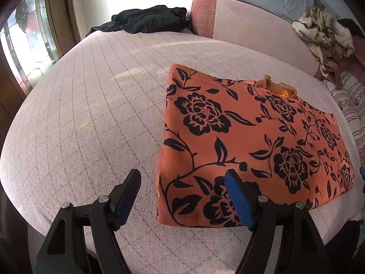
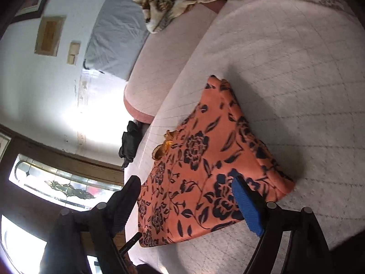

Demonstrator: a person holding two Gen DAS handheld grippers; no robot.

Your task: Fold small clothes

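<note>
Left wrist view: left tool (image 1: pixel 182 182) is spread wide and empty, hovering over the near-left corner of the folded orange floral garment (image 1: pixel 251 141); its blue-padded finger (image 1: pixel 239 203) sits above the cloth's near edge, the black one (image 1: pixel 126 196) over bare quilted cushion (image 1: pixel 91 114). I can't tell if the pad touches the fabric. The garment lies flat as a rough rectangle right of centre on the cushion, with an orange frilly bit (image 1: pixel 278 88) poking out at the far edge. A black garment (image 1: pixel 148 19) is heaped at the far end, and a tan patterned blanket (image 1: pixel 324 38) is bunched at far right. In the right wrist view, the right tool (image 2: pixel 187 187) is also wide open with nothing in it, over the opposite near corner of the same garment (image 2: pixel 205 159); one finger hangs past the cushion edge (image 2: pixel 146 141). The fold looks largely done, maybe one more fold or a tidy-up left. Risks from here: closing on only the top layer would peel the fold open instead of lifting the stack. Uneven grabs by the two tools would skew the rectangle. The stretchy-looking knit may sag or slide between the pads. The frilly bit could snag or stay sticking out. The soft cushion gives, so pressing down may pinch the cover along with the cloth.
</note>
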